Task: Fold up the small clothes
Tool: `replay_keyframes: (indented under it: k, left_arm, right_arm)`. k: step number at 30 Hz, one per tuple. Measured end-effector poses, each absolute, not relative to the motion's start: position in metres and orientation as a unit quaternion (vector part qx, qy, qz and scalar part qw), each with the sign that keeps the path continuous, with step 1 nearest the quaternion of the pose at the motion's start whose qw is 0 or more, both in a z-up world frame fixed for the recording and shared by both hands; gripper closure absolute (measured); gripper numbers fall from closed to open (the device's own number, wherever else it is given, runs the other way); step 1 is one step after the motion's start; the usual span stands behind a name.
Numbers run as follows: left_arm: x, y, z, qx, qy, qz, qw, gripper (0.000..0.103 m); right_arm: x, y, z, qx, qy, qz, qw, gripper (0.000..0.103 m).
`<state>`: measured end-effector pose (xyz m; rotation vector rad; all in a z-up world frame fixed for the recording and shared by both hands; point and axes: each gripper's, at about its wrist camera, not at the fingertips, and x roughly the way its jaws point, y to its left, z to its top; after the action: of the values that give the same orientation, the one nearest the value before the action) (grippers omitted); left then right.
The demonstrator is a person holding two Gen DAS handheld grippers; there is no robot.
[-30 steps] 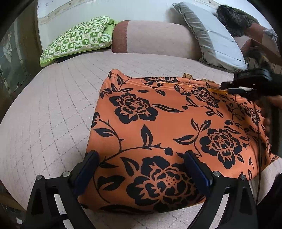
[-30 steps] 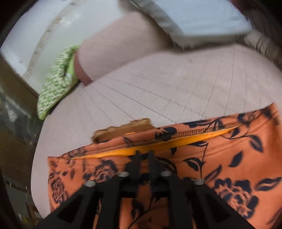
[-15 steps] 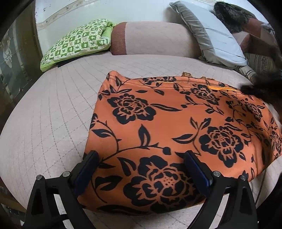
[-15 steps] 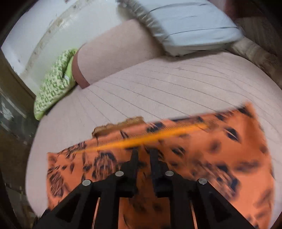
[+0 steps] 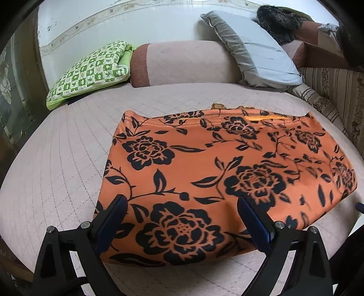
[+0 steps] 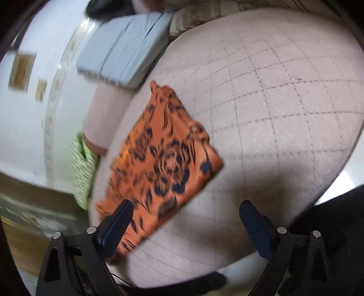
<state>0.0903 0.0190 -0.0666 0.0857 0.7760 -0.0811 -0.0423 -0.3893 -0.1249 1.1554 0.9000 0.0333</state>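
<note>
An orange garment with black flowers [image 5: 216, 173] lies folded flat on the pinkish quilted bed [image 5: 56, 159]. My left gripper [image 5: 182, 218] hovers over the garment's near edge, its jaws wide apart and nothing pinched between the blue pads. In the right wrist view the same garment [image 6: 163, 164] shows blurred and tilted, to the left. My right gripper [image 6: 185, 222] is off the cloth's right edge, above bare bed [image 6: 273, 113]; its jaws are opening wide and hold nothing, with only its left finger [image 6: 116, 223] overlapping the cloth's corner.
A green checked cushion [image 5: 91, 70], a pink bolster [image 5: 182, 63] and a grey pillow [image 5: 257, 50] line the bed's far side by the white wall. A striped blanket [image 5: 329, 91] lies at the far right. A dark furry thing [image 5: 279, 20] sits behind the pillow.
The right gripper let go of the garment's far hem, swung away to the right with a roll, and its jaws spread wide. It has left the left wrist view. The left gripper backed off slightly.
</note>
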Motion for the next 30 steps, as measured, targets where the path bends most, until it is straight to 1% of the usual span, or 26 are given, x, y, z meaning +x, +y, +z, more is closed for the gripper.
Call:
replay_keyframes:
  k: [5,11,13,14,16,17,19,22,25,27,30]
  left_arm:
    - [0.092,0.002,-0.046,-0.002,0.382,-0.060,0.922,0.006]
    - [0.107,-0.027,-0.039,-0.007,0.404,-0.067,0.912,0.006]
    - [0.108,-0.029,-0.030,-0.026,0.399,-0.070,0.914,0.006]
    - [0.109,-0.029,-0.028,-0.035,0.396,-0.072,0.915,0.006]
    - [0.115,-0.033,-0.033,-0.030,0.406,-0.062,0.911,0.006]
    - [0.117,-0.035,-0.039,-0.021,0.417,-0.055,0.907,0.006]
    - [0.120,-0.036,-0.049,-0.008,0.438,-0.040,0.898,0.006]
    - [0.119,-0.033,-0.054,-0.017,0.438,-0.031,0.898,0.006]
    - [0.122,-0.037,-0.058,-0.001,0.446,-0.025,0.895,0.006]
    - [0.124,-0.040,-0.061,0.006,0.450,-0.021,0.893,0.006]
    - [0.126,-0.042,-0.064,0.007,0.455,-0.020,0.890,0.006]
  right_arm:
    - [-0.018,-0.393,-0.137,0.570,0.408,0.024,0.713,0.007]
    - [-0.007,-0.399,-0.130,0.603,0.364,0.020,0.709,0.007]
    - [-0.003,-0.396,-0.116,0.587,0.340,0.037,0.734,0.007]
    - [0.001,-0.394,-0.112,0.564,0.346,0.033,0.749,0.007]
    - [0.008,-0.393,-0.120,0.538,0.377,0.009,0.754,0.007]
    - [0.008,-0.394,-0.131,0.545,0.386,0.001,0.745,0.007]
    - [0.005,-0.396,-0.136,0.557,0.371,0.013,0.743,0.007]
    - [0.010,-0.395,-0.132,0.540,0.376,0.026,0.753,0.007]
    - [0.014,-0.391,-0.134,0.535,0.377,0.028,0.755,0.013]
    - [0.013,-0.392,-0.134,0.521,0.386,0.025,0.761,0.026]
    - [0.010,-0.396,-0.136,0.512,0.392,0.022,0.764,0.035]
